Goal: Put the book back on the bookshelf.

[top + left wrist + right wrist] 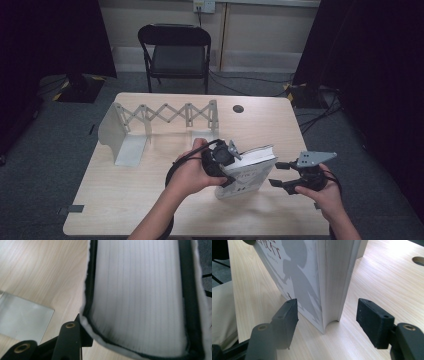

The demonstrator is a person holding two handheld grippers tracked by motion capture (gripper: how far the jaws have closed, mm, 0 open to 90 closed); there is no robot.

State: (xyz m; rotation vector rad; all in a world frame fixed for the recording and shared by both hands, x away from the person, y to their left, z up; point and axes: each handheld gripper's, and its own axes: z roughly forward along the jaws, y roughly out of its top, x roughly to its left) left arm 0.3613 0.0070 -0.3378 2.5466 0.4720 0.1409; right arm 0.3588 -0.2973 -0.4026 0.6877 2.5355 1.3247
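A thick hardback book (248, 172) stands on edge near the front of the wooden surface (125, 200), tilted a little, with its pale cover facing the person and its page block turned up and to the right. The left gripper (226, 159) is clamped across the book's thickness near its upper left corner; in the left gripper view the page block (140, 297) sits tight between the covers and the fingers press on them, so it alone steadies the book. The right gripper (281, 174) hovers just beside the book's right edge, its fingers (287, 320) spread wide and pressing on nothing; in the right gripper view the book's lower corner (329, 302) stands between them, apart from both pads. The book looks stiff and fairly heavy for its size, with smooth, probably slippery boards, though the finish is hard to judge in this light. Gripped at one corner alone it will likely want to swing or fan open, so a second hold across both covers low at the free edge, squeezing the pages shut, seems soundest. Behind it, well apart, stands an expandable white book rack (150, 125).
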